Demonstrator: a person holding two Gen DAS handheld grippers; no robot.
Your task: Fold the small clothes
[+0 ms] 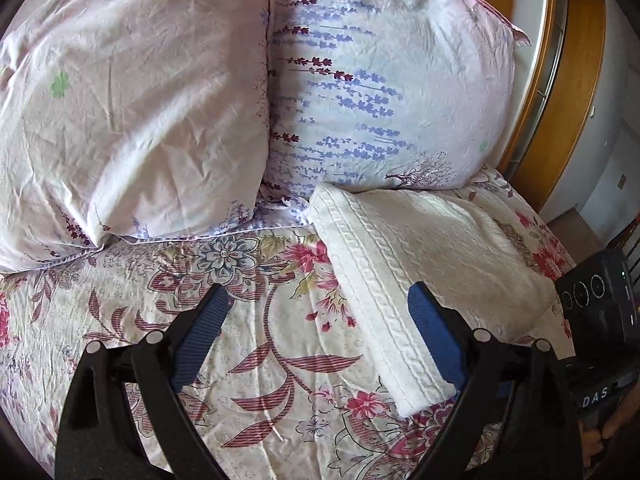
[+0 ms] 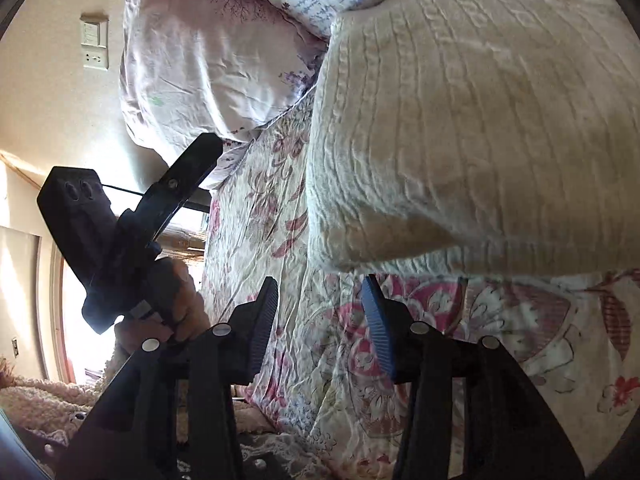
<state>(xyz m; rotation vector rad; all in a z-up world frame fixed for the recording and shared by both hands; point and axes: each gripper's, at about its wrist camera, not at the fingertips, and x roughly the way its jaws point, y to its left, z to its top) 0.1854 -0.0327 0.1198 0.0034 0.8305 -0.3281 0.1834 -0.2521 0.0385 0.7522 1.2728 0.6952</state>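
Both our left tongs (image 1: 316, 328) and right tongs (image 2: 320, 320) gape empty; snagging the folded white knit (image 1: 424, 248) could undo its fold.

Bright daylight; window (image 2: 76, 320) glare blows out at eight o'clock in the right view. Fisheye bending, dark corners, soft edges.

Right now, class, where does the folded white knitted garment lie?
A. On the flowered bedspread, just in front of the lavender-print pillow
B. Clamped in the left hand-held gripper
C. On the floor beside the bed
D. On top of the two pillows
A: the white knitted garment lies folded on the flowered bedspread, its far edge by the lavender-print pillow.
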